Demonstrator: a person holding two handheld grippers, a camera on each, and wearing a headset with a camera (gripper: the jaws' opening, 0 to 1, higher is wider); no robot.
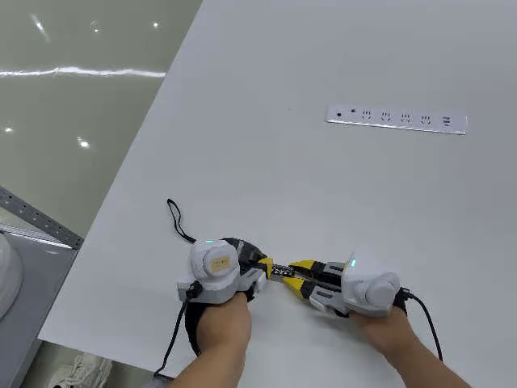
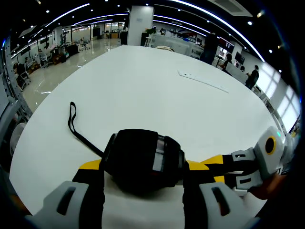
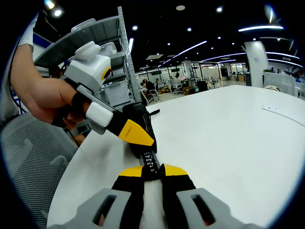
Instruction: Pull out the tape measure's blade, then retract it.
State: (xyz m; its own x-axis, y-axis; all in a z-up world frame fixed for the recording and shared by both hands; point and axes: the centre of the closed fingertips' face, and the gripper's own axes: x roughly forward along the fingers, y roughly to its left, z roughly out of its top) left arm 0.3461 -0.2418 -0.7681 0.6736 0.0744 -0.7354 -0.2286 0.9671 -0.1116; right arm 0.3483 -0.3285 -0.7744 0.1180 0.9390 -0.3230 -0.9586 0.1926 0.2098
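A black tape measure (image 2: 142, 160) sits between my left gripper's yellow-tipped jaws, which are shut on its case; its black wrist strap (image 2: 76, 126) trails over the white table. My left gripper (image 1: 250, 275) holds the case (image 1: 245, 257) near the table's front edge in the head view. A short length of yellow blade (image 1: 279, 272) runs from the case to my right gripper (image 1: 297, 276). In the right gripper view the blade (image 3: 149, 162) with printed numbers is pinched between the shut jaws of my right gripper (image 3: 151, 172), and the case (image 3: 139, 125) lies just beyond.
A white power strip (image 1: 396, 120) lies at the far right of the white table (image 1: 323, 186). The table's left edge drops to a shiny floor. A metal shelf rack (image 3: 107, 57) and a grey mesh chair (image 3: 33, 157) stand to the left. People stand far off (image 2: 252, 76).
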